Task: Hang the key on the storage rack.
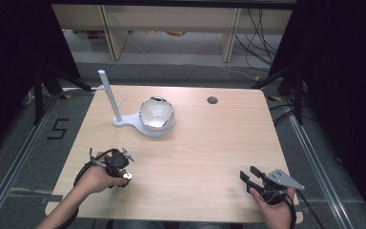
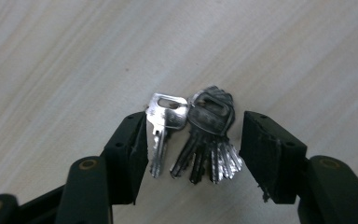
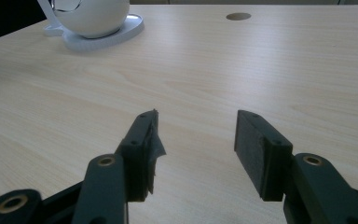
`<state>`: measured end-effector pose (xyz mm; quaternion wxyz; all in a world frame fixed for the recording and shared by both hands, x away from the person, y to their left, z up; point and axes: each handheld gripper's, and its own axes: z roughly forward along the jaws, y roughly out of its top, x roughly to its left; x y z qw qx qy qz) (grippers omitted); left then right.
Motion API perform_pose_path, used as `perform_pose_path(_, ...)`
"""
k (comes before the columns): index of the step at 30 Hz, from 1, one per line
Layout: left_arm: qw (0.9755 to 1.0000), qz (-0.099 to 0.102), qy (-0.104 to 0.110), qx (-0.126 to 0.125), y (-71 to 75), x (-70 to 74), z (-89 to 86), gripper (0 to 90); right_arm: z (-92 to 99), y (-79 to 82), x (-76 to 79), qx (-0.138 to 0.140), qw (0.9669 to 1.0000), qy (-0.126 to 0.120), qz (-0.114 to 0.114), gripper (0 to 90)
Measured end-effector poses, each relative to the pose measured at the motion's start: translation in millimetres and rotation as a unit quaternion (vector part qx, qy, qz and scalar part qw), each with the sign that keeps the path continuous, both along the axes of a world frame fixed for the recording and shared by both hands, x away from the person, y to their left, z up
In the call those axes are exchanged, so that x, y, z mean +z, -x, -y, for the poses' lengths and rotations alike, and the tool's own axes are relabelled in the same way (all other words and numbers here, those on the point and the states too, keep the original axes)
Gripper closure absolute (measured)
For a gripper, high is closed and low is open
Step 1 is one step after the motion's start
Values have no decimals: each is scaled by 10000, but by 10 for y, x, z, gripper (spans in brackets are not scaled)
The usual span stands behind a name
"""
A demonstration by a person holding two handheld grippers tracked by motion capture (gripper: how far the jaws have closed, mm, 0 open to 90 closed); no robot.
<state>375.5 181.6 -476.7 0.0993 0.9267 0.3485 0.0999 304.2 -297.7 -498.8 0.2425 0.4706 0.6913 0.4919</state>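
Centrally on the table (image 1: 195,152), toward 11 o'clock, a white round bowl (image 1: 157,114) sits on a white stand (image 1: 128,122) with an upright post; nothing can be made out inside the bowl. At 8 o'clock the left gripper (image 2: 193,140) points down at the tabletop, jaws apart, straddling a bunch of keys (image 2: 200,135) lying flat between the pads. One silver key touches the left-hand pad; the darker keys lie just beside the other pad. At 4 o'clock the right gripper (image 3: 193,144) hovers low over bare wood, jaws spread, holding nothing, aimed toward the bowl.
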Motion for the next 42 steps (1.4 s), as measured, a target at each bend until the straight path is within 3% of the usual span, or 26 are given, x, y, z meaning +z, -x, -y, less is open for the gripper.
perform_pose_path(3, 10000, -37, -72, -22, 17, -43, -19, 436, -6, -4, -5, 5, 10000, 19, 30, 500)
perform_pose_path(5, 9999, -109, -10, 39, 0, -40, -34, 442, -32, 18, 3, -18, 9998, -141, -146, 497)
perform_pose_path(8, 9998, -109, 69, 128, -39, -50, -59, 436, -8, 2, -4, -31, 10000, 71, -43, 497)
perform_pose_path(11, 9993, -267, 139, 204, -72, -44, -73, 422, -12, 4, -7, -28, 9999, 2, -116, 495)
perform_pose_path(12, 9993, -202, 216, 225, -65, -52, -72, 418, -9, 4, -6, -7, 9999, 4, -106, 495)
perform_pose_path(17, 9989, -335, 262, 209, -68, -38, -54, 396, -12, 0, -15, 1, 9998, -37, -180, 491)
perform_pose_path(23, 9968, -486, 416, 479, -145, -77, -65, 380, -50, 16, -18, -28, 9994, -174, -286, 487)
perform_pose_path(24, 9968, -508, 378, 497, -161, -77, -71, 388, -49, 15, -19, -32, 9994, -182, -291, 487)
perform_pose_path(25, 9965, -519, 392, 523, -165, -90, -74, 389, -18, -10, -27, 13, 9999, 21, -102, 487)
perform_pose_path(27, 9964, -534, 390, 539, -163, -90, -71, 380, -34, 9, -23, -19, 9995, -174, -280, 487)
perform_pose_path(28, 9963, -543, 390, 536, -158, -89, -67, 381, -14, -6, -26, 35, 9998, -64, -189, 487)
perform_pose_path(33, 9963, -570, 359, 543, -149, -73, -60, 434, -37, 0, -31, 37, 9995, -168, -268, 487)
perform_pose_path(36, 9966, -595, 333, 467, -168, -65, -66, 521, -38, 15, -19, 21, 9995, -64, -324, 487)
perform_pose_path(40, 9975, -599, 324, 198, -189, -51, -83, 657, -39, 19, -16, -17, 9993, -118, -356, 487)
perform_pose_path(42, 9977, -584, 329, 86, -189, -53, -84, 672, -28, -2, -32, 48, 9996, -78, -285, 487)
